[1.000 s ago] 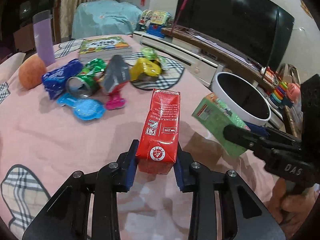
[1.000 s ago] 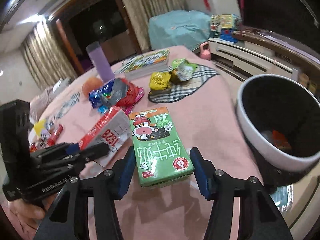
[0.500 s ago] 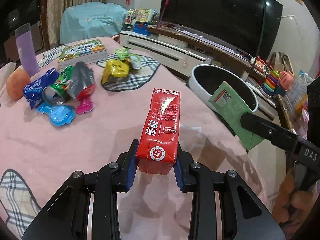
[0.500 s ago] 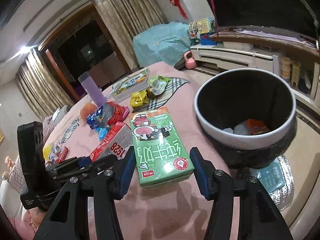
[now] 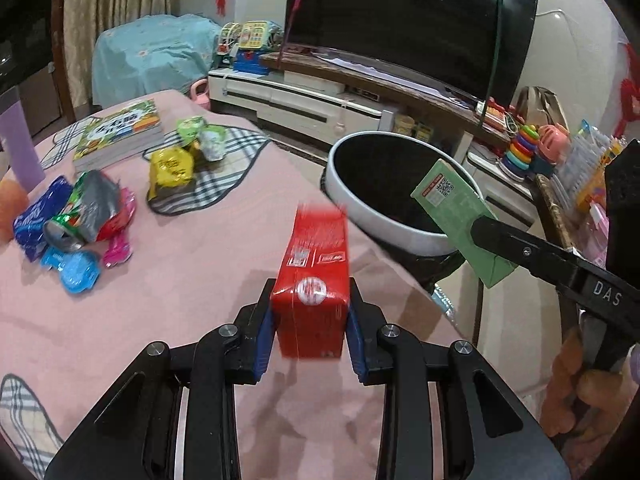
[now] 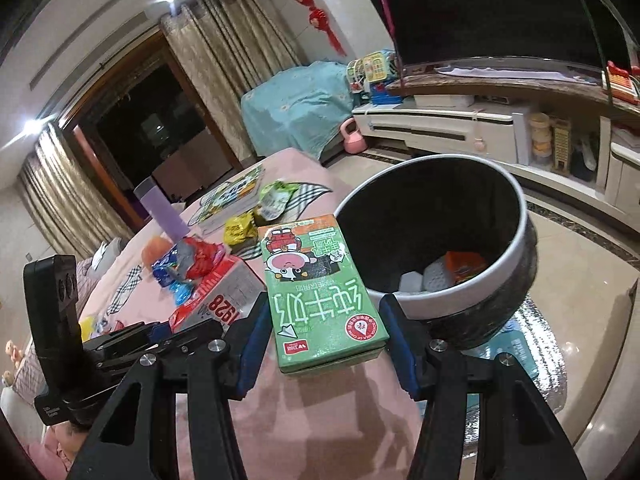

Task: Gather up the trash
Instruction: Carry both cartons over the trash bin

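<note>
Our left gripper (image 5: pixel 309 336) is clamped on a red carton (image 5: pixel 313 276), blue pads pressed to both its sides; the carton is motion-blurred, so its white round seal and small label print cannot be read there, though from the right wrist view its side shows "1928" in red digits. Our right gripper (image 6: pixel 325 344) pinches a green milk carton (image 6: pixel 318 292) between its pads — large white Chinese characters, a cartoon cow and a red round "SCHOOL MILK OF CHINA" seal face up, and a QR code shows on its back in the left view. The green carton hangs just beside the white rim of the black trash bin (image 6: pixel 516 216), which holds an orange packet and pale scraps. "DAS" is printed on the right gripper's arm. Behind, on the pink tablecloth (image 5: pixel 192 264), lie a crushed green can (image 5: pixel 66 228), a yellow wrapper (image 5: pixel 172 168) and a picture book (image 5: pixel 120 130).
</note>
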